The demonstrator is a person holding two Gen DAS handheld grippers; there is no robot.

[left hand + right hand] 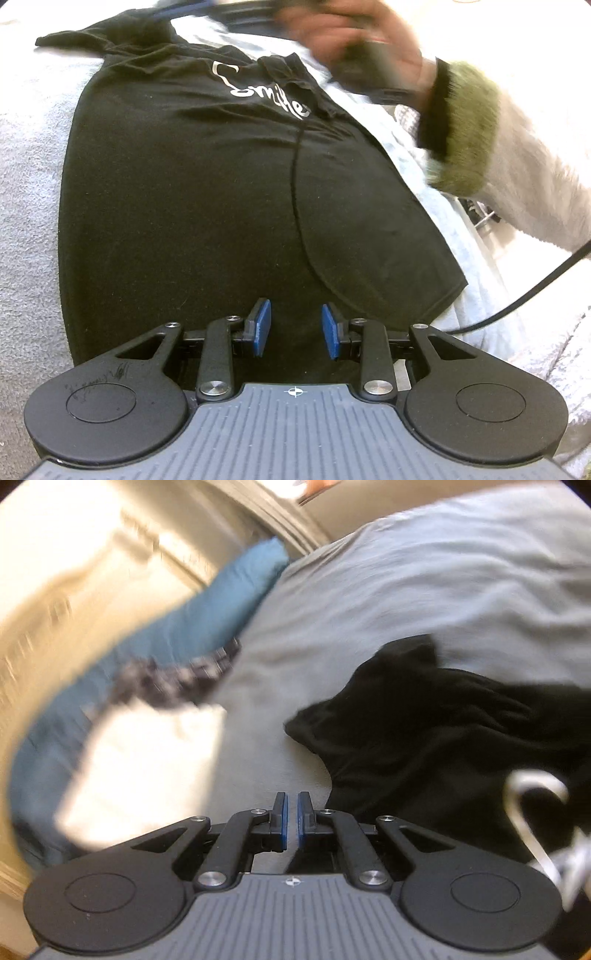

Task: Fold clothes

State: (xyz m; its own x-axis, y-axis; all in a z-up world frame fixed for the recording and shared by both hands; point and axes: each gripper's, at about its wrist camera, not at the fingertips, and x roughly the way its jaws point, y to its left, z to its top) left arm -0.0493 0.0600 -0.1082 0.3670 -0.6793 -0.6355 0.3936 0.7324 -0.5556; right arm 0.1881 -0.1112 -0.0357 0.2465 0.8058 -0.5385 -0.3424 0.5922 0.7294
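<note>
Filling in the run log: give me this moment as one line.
stage: mid-fold | black T-shirt: flat on grey blanket, right side folded in | left gripper: open above hem | right gripper: shut, empty

one black cotton t-shirt with white script lettering (192,177), one pale grey bed cover (29,184), one blue pillow (207,616), two black two-finger grippers (295,328) (291,819).

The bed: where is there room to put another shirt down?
Bare grey blanket lies left of the black T-shirt. In the right wrist view, open blanket runs between the shirt and the blue pillow. The shirt's right side is crowded by the person's hand and sleeve.
</note>
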